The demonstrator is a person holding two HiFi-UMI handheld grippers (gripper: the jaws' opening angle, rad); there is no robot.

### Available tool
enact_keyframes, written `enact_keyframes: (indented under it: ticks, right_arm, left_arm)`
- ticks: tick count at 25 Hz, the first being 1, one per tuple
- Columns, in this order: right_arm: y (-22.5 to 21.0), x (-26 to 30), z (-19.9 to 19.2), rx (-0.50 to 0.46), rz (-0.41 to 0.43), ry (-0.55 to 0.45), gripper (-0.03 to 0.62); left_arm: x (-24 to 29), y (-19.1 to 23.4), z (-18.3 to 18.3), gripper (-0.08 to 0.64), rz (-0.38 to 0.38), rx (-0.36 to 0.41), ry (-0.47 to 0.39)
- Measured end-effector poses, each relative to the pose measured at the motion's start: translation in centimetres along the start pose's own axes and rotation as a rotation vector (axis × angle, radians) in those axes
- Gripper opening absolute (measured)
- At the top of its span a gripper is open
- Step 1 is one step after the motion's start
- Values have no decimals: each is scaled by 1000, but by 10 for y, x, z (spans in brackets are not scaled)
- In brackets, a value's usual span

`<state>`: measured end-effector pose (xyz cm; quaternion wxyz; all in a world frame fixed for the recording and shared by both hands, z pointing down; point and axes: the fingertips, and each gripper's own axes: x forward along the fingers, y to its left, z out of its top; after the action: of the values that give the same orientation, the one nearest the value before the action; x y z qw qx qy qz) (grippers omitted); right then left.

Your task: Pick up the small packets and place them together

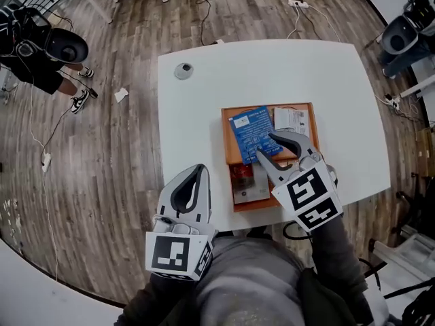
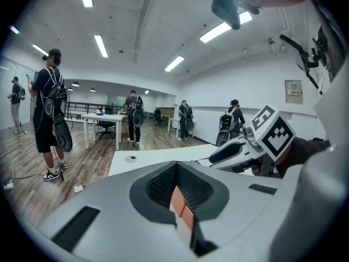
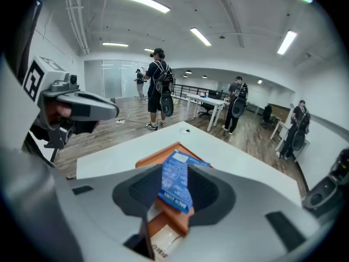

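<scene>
Right claw (image 1: 265,145) gapes over blue packet (image 1: 246,129) on orange tray (image 1: 230,149).

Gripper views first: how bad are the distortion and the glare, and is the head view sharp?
Left gripper view: strong fisheye, dark corners, ceiling strip lights blown out, the left tool soft up close. Right gripper view: same bending and vignette, blue packet fairly sharp, its print visible but unreadable. Head view: evenly lit, white table bright without glare, edges curved, no motion blur.
</scene>
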<state>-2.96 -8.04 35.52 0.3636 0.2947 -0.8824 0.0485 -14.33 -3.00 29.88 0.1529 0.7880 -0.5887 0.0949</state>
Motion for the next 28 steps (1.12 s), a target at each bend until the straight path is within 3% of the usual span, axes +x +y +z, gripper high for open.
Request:
enact_keyframes:
  ticks: [4, 11, 20, 28]
  right_arm:
    - [4, -30, -50, 22, 3, 63, 146]
    - [31, -43, -114, 26, 94, 183, 146]
    - [69, -2, -106, 9, 216, 204, 166]
    - [94, 40, -89, 0, 264, 220, 271]
  left_arm:
    - [-2, -31, -13, -3, -29, 4, 23]
    - [0, -81, -35, -3, -107, 2, 55]
    - [-3, -54, -34, -3, -63, -13, 53]
    - [0, -22, -47, -3, -33, -52, 91]
